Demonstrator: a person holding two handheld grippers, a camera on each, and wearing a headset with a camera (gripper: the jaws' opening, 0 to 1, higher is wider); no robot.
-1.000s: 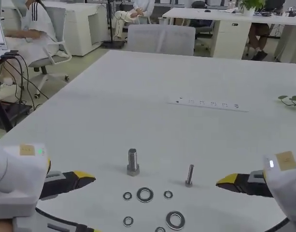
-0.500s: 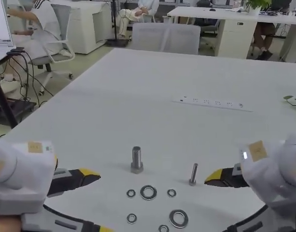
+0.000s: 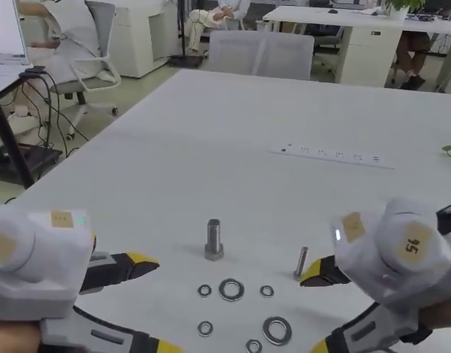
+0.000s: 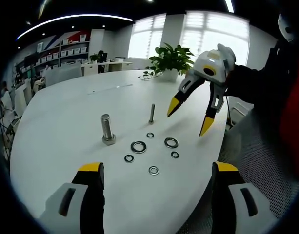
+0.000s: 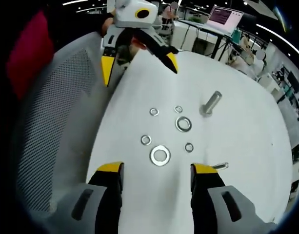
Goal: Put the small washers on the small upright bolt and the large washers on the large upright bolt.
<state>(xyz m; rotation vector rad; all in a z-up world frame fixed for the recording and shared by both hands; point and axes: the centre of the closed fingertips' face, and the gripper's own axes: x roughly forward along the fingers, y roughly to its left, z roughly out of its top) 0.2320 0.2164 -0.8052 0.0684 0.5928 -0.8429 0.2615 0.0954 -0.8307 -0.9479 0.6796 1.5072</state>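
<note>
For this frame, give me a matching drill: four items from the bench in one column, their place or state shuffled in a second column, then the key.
Column one
1. large bolt
2. small bolt
3. power strip
4. left claw

Column two
A. lying far across the table, beyond both bolts
B. open, holding nothing
C. upright, close by the tip of the right claw
D. upright, just behind the washers, apart from both claws

Pairs: 1-D, 2-C, 3-A, 4-B
</note>
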